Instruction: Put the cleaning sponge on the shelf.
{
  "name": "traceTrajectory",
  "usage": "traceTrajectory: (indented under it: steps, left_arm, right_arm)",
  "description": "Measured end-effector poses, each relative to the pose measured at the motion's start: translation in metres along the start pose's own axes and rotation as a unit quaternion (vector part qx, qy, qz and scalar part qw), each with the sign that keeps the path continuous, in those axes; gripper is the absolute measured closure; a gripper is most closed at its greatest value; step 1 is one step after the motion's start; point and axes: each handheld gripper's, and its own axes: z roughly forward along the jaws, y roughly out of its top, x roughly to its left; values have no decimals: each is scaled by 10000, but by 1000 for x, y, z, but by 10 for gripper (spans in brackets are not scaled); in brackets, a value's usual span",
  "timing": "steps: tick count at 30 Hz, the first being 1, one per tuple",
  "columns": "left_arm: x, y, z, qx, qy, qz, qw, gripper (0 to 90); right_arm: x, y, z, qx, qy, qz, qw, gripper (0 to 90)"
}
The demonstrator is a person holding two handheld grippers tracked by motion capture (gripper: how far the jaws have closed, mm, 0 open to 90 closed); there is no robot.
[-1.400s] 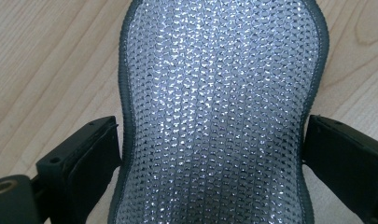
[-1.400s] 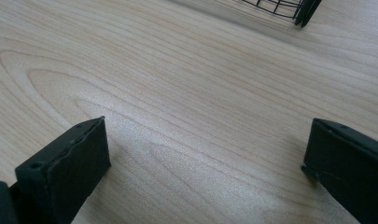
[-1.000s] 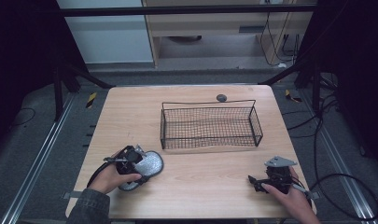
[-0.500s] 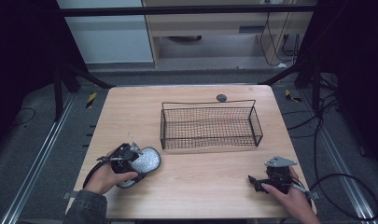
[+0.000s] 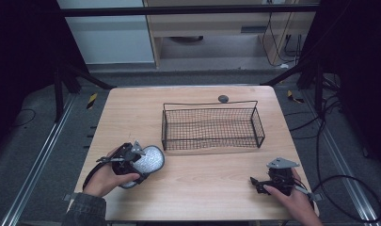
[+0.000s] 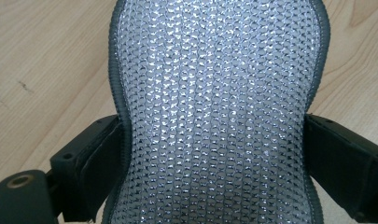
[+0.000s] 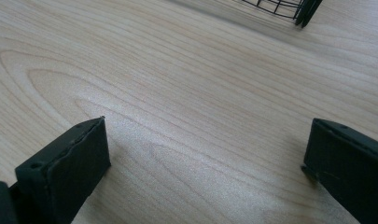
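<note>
- the silver mesh pad [image 6: 219, 116], a flat oval piece with a grey stitched edge, sits in my left gripper [image 5: 131, 157] at the near left part of the table [image 5: 211, 188], just above the wood.
- in the left gripper view my two black jaws press against the pad's narrowed sides, one on each side, so the gripper is closed on it; the shiny woven face points up at the camera.
- my left hand [image 5: 106, 176] wraps the gripper's handle from the near edge, with a denim sleeve [image 5: 82, 212] behind it.
- the wire basket [image 5: 211, 125] stands right of and beyond the pad, around the middle of the table, well apart from it; i see nothing lying in it.
- a small dark round thing [image 5: 223, 98] lies on the table just behind the basket's far rim.
- my right gripper [image 5: 261, 181] rests near the near right corner in my right hand [image 5: 291, 195]; in the right gripper view its jaws stand wide apart with bare wood between them and a corner of the basket [image 7: 294, 9] beyond.
</note>
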Motion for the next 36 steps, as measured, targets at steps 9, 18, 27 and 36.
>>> traceTrajectory:
  steps: [9, 18, 27, 36]
  left_arm:
    - [-6, 7, -26, -181, 183, 170, 9995, 79]
    - [-10, 28, -52, -484, 378, 344, 9975, 78]
    - [-6, 61, -62, -347, 496, 728, 9955, 79]
    - [-1, 119, -63, -431, 514, 1145, 9912, 80]
  right_arm:
    - [0, 0, 0, 1, -1, -1, 10000, 3]
    - [1, -1, 0, -4, -33, 38, 10000, 4]
    - [1, -1, 0, -5, -34, 29, 10000, 3]
    - [1, 0, 0, -5, -59, 38, 10000, 3]
